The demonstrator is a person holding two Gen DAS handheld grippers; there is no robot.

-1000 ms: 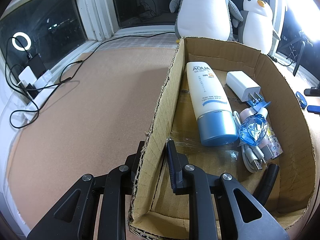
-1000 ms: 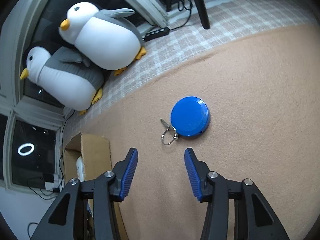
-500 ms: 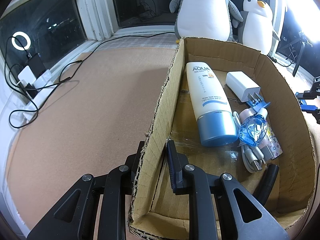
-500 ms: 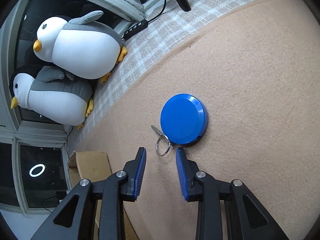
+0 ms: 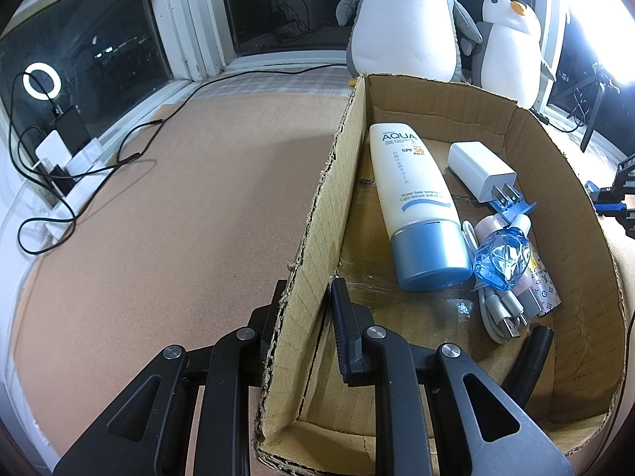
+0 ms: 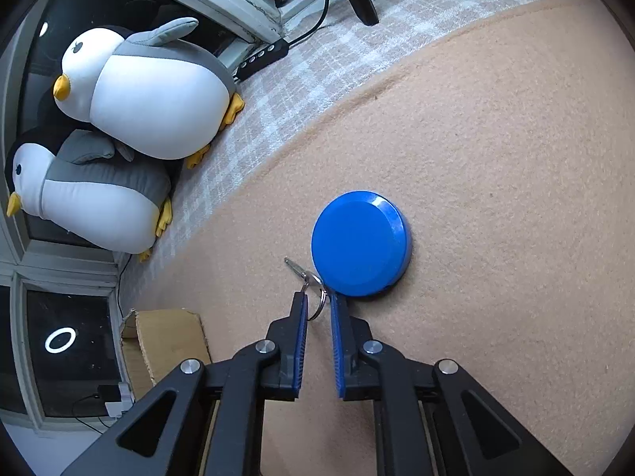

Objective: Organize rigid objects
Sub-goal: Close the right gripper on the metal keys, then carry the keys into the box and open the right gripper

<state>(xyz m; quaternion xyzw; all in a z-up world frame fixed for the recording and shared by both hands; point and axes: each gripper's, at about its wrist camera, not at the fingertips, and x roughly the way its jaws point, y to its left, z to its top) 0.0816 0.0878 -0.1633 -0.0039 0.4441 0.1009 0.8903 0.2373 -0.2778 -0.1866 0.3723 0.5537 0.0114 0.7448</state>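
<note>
Pinching key ring, R gripper clenched, blue disc flat, ring end facing gripper

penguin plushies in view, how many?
2. Both by the window: the large penguin stands behind the cardboard box, the small penguin just right of it. None seems hidden.

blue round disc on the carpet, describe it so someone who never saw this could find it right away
Start at the two plush penguins by the window, then come across the tan carpet. The blue round disc lies alone there, just ahead of the right claw. It is the only blue puck-shaped thing, with a metal key ring at its edge.
</note>
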